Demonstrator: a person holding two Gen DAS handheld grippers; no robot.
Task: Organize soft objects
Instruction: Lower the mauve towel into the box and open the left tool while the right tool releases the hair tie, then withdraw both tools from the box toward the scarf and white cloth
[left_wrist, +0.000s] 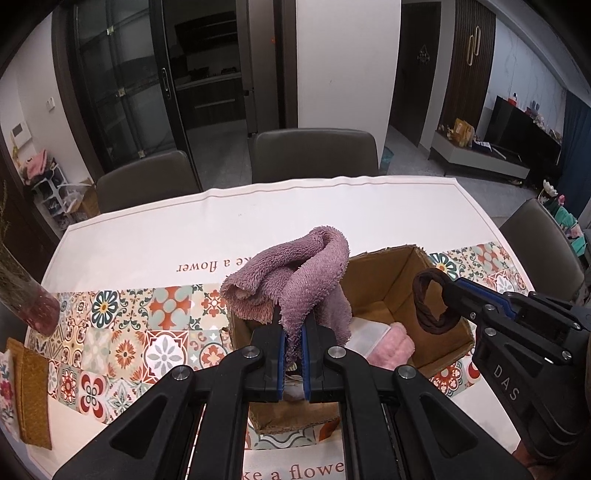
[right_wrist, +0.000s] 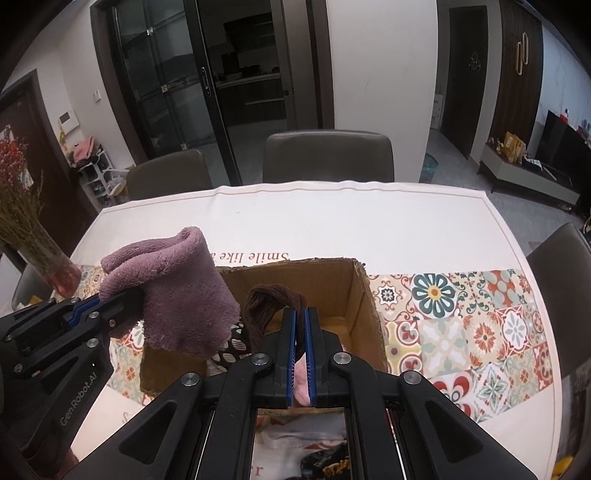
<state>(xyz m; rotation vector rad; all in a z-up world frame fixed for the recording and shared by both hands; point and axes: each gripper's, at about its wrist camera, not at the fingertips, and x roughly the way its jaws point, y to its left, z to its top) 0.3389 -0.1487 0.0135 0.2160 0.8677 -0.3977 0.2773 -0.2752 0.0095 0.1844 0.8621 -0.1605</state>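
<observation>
Over the open cardboard box (left_wrist: 402, 280) on the bench (left_wrist: 332, 206), both grippers are hanging with their loads. The left gripper (left_wrist: 293, 332) is clamping a fluffy purple towel (left_wrist: 291, 273) between its blue pads; the cloth is bunching up above the jaws and draping down on either side, above the box's left wall. The right gripper (right_wrist: 299, 325) is pinching a dark brown hair tie (right_wrist: 273, 299), whose twisted loop is standing out ahead of the fingertips, above the box's interior. Neither item is touching the box floor, as far as either view shows.

Inside the box, a pink fuzzy item (left_wrist: 391, 347) and a flat white item (left_wrist: 369, 332) are already lying on the bottom, and the right wrist view shows more cloth and a dark patterned piece near the front wall, partly hidden by the gripper.

Judging from this, the step in hand is the delivery of two soft things into the box at once. The next move is calling for a lowering of each gripper inside the walls, then a release. The towel looks bulky and is overhanging the left rim, so it may need carrying further toward the middle before the jaws part, or it could slump over the edge onto the patterned cloth (right_wrist: 461, 332).
</observation>
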